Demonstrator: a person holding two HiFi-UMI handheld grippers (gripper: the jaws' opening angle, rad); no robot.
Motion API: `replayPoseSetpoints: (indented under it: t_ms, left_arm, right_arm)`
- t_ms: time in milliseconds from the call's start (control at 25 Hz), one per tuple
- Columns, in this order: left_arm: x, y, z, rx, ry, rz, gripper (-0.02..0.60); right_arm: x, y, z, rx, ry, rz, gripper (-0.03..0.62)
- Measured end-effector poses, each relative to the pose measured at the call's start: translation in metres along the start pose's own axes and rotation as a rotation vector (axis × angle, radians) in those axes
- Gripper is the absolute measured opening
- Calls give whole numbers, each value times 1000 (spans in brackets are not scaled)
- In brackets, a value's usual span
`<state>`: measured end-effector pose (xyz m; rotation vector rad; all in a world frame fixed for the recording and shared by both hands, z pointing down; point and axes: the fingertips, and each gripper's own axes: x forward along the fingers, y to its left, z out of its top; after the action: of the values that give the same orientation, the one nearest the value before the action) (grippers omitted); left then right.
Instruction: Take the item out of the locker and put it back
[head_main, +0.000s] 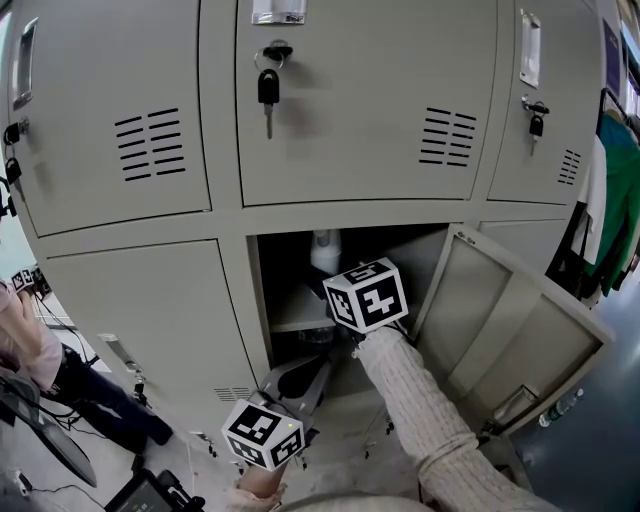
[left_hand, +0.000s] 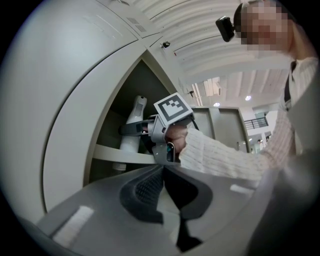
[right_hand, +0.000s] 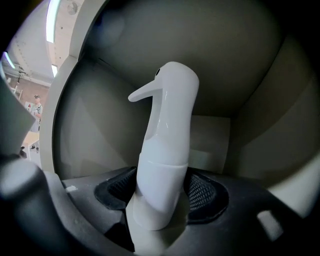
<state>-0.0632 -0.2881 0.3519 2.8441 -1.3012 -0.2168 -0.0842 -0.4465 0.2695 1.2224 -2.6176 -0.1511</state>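
Note:
A white spray bottle (right_hand: 167, 125) with a beak-like nozzle stands upright on the shelf (left_hand: 120, 156) inside the open locker (head_main: 300, 270). In the head view only the top of the bottle (head_main: 325, 250) shows above the marker cube. My right gripper (right_hand: 162, 192) reaches into the compartment, and its mesh pads (right_hand: 202, 192) press on the bottle's lower neck from both sides. The left gripper view shows the right gripper (left_hand: 129, 130) round the bottle (left_hand: 136, 117) from the side. My left gripper (left_hand: 163, 172) hangs low in front of the locker (head_main: 305, 372), shut with nothing in it.
The locker door (head_main: 510, 330) stands swung out to the right. A key (head_main: 268, 95) hangs in the closed locker above. Clothes (head_main: 615, 200) hang at the far right. A seated person (head_main: 20, 340) and cables are at the lower left.

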Motion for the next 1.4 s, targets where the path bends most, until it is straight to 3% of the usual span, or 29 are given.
replayPoseSetpoints:
  t_ms: [1400]
  left_arm:
    - [-29, -39, 4, -9, -3, 13, 6]
  right_arm:
    - [-91, 36, -7, 100, -91, 70, 282]
